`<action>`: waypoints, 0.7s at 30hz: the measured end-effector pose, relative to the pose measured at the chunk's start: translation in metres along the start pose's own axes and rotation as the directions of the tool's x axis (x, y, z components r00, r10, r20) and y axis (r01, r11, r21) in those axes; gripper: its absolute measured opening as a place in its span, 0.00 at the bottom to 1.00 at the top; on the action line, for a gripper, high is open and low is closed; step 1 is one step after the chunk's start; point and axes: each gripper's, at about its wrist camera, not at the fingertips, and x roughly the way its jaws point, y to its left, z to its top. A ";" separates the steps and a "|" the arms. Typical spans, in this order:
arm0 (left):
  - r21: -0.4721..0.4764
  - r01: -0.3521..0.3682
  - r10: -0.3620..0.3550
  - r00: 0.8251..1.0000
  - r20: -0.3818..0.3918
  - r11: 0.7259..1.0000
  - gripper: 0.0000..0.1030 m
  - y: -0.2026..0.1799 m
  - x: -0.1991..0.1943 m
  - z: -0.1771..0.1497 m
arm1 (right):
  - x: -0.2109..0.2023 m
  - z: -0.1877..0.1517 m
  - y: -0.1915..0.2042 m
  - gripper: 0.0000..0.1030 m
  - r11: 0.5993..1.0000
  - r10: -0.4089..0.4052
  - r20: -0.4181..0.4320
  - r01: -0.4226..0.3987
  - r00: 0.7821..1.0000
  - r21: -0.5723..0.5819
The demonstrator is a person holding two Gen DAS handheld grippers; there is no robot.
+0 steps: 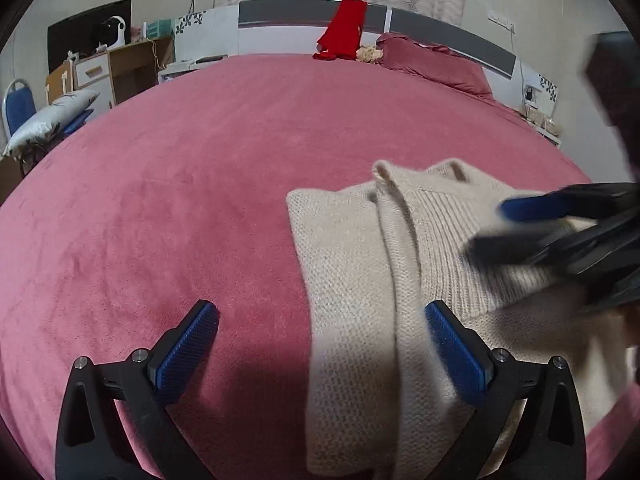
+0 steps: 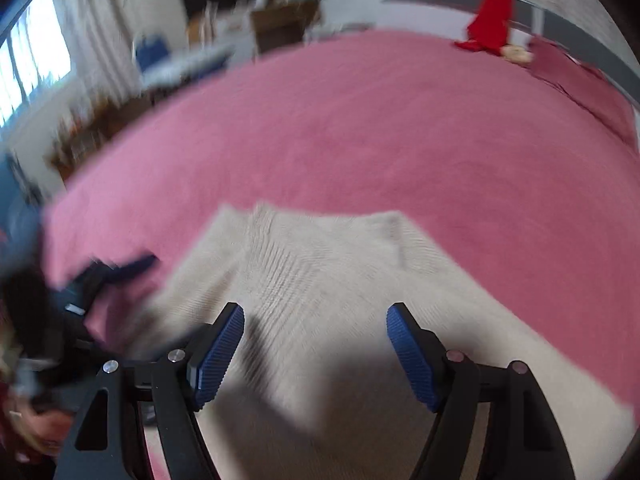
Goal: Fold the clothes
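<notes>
So I've got a cream knit sweater (image 1: pixel 400 280) lying partly folded on the pink bedspread (image 1: pixel 180 200), with one ribbed panel doubled over the middle and the collar end pointing away from me toward the headboard (image 1: pixel 312 14). My left hand-held gripper (image 1: pixel 320 316) hangs over the sweater's left edge with its jaws spread wide and nothing in them: the left blue pad sits over bare bedspread and the right pad over the knit, so the folded edge runs right between them. My right hand-held gripper (image 2: pixel 316 322) is also wide apart and empty, hanging over the sweater's ribbed middle (image 2: pixel 320 280), and its shadow falls on the knit just below the pads. That view is smeared with blur, so fine detail is hard to make out. From the left wrist camera, the right hand-held gripper (image 1: pixel 560 224) shows as a dark blurry shape over the sweater's right side, well off to the right of my left one. From the right wrist camera, the left one (image 2: pixel 104 276) is off to the lower left, at the sweater's edge. Far ahead of both there's a red garment (image 1: pixel 344 28) draped over the headboard, with a dark pink pillow (image 1: pixel 432 62) just beside it.
</notes>
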 end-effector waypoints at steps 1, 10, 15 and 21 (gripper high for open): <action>0.001 -0.001 0.001 1.000 0.004 1.000 1.00 0.001 0.000 0.000 | 0.008 0.003 0.003 0.77 0.999 -0.034 -0.015 0.033 0.999 -0.018; -0.003 0.007 -0.007 1.000 0.026 1.000 1.00 0.003 0.001 -0.004 | -0.012 0.029 0.026 0.78 0.996 -0.015 0.031 0.018 0.999 -0.087; -0.001 0.005 -0.005 1.000 0.025 1.000 1.00 0.003 0.001 -0.006 | 0.037 0.043 0.052 0.90 0.963 -0.141 -0.049 0.125 0.989 -0.237; -0.017 0.030 -0.030 0.999 0.028 0.999 1.00 0.007 0.006 -0.002 | 0.015 0.052 0.020 0.88 1.000 -0.012 0.079 0.010 0.997 0.026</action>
